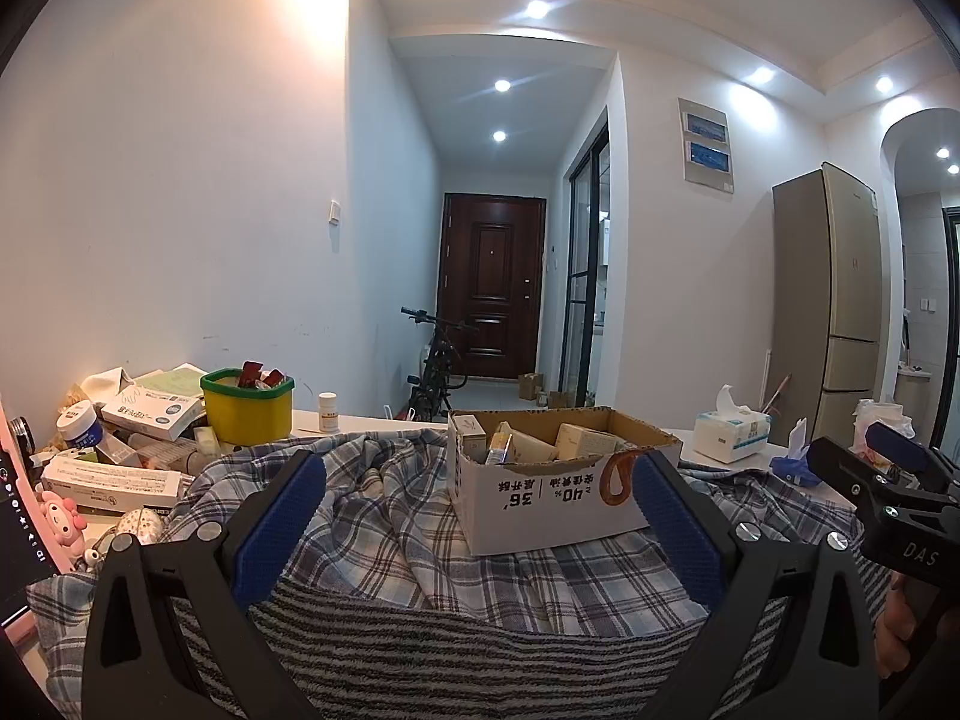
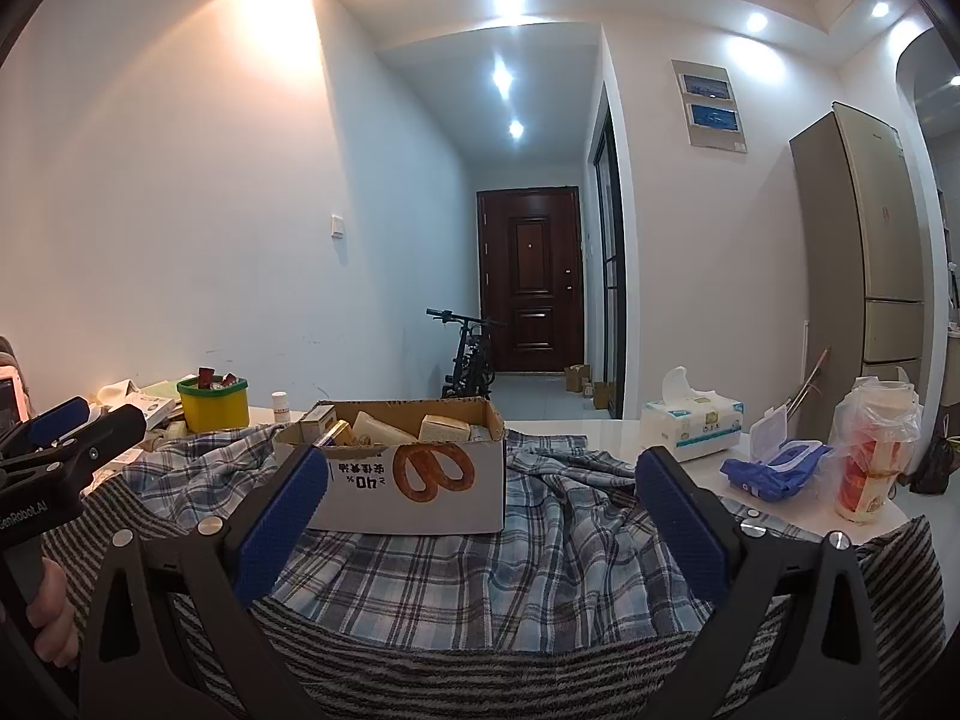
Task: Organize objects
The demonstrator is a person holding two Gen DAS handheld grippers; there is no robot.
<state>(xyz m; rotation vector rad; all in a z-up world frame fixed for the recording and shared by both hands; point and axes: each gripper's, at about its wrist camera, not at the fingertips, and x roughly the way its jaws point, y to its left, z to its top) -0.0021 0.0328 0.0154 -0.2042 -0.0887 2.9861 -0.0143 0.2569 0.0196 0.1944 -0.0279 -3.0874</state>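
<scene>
While both tools hung above the near edge of the tabletop (image 2: 606, 423), the left gripper (image 1: 477, 501) had its blue pads spread wide with nothing between them, and the right gripper (image 2: 480, 495) was spread just as wide and equally empty. Below them lay a striped towel (image 2: 480, 660) at the near edge, and a plaid cloth (image 1: 384, 498) was rumpled over the middle of the table. On that cloth sat an open cardboard box (image 1: 540, 498) with a pretzel printed on its side, holding several small cartons and a tube. Toward the far left corner stood a yellow tub (image 1: 247, 408) with a green rim, a white pill bottle (image 1: 328, 412) just to its right, and a clutter of medicine boxes (image 1: 114, 483) along the left edge. Near the far right edge were a tissue pack (image 2: 690, 426), a blue wipes pouch (image 2: 774, 468) with its lid up, and a bagged cup (image 2: 870, 456).
</scene>
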